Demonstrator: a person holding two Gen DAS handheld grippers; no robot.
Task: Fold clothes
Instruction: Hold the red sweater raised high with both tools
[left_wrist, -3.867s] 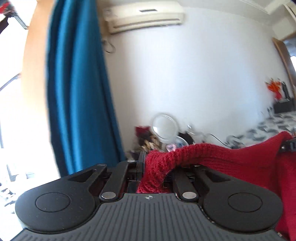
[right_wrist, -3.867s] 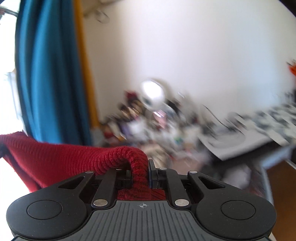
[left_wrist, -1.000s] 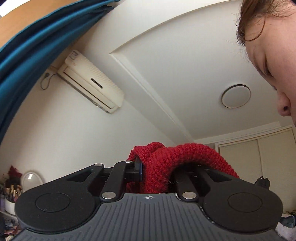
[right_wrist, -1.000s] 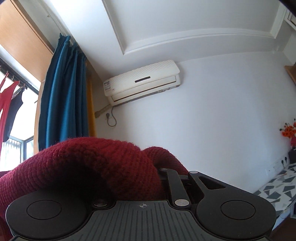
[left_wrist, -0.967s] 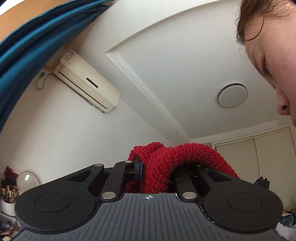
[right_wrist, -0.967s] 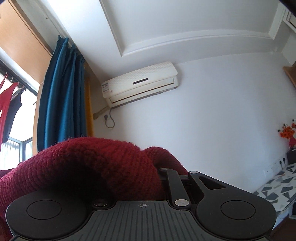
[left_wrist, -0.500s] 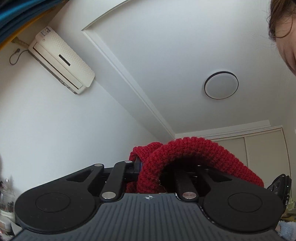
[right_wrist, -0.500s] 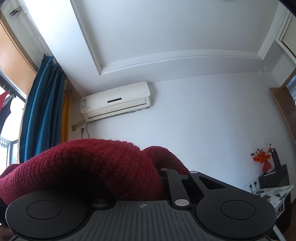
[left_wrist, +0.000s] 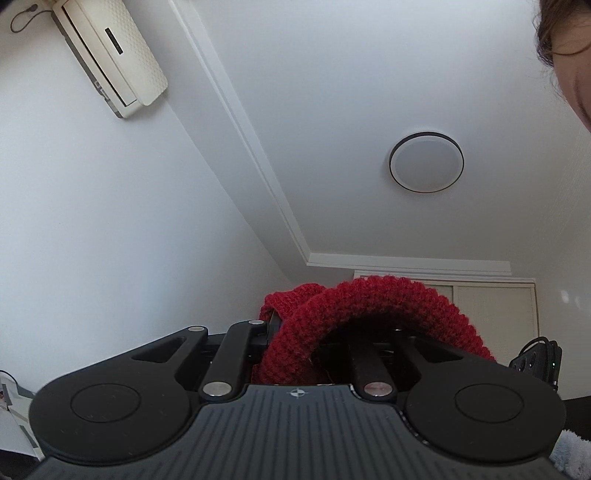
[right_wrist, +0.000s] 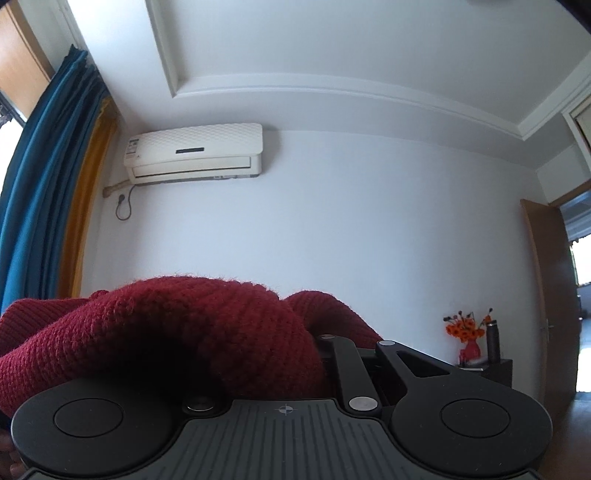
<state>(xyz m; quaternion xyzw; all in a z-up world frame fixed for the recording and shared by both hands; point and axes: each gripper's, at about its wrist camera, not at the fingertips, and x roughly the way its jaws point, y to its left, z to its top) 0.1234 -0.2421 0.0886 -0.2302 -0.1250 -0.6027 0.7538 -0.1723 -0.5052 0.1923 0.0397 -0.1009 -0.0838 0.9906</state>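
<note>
A red knitted sweater (left_wrist: 384, 302) is pinched in my left gripper (left_wrist: 291, 332), which is shut on it; the knit arches rightward over the right linkage and drops out of sight. My right gripper (right_wrist: 314, 347) is also shut on the red knitted sweater (right_wrist: 177, 325), whose thick fold drapes over the left linkage and hides the fingertips. Both grippers are lifted and tilted up, the left toward the ceiling, the right toward the upper wall. The rest of the garment hangs below both views.
An air conditioner (right_wrist: 195, 153) hangs on the white wall beside blue and yellow curtains (right_wrist: 48, 177). A round ceiling lamp (left_wrist: 426, 162) and wardrobe doors (left_wrist: 495, 314) show in the left wrist view, with the person's head (left_wrist: 565, 48) at top right. A wooden door (right_wrist: 550, 295) and orange flowers (right_wrist: 465, 328) stand right.
Both grippers kept tilting upward with the sweater held: the curtain left the left wrist view, the ceiling lamp moved toward centre, and the person's head slid further out of frame.
</note>
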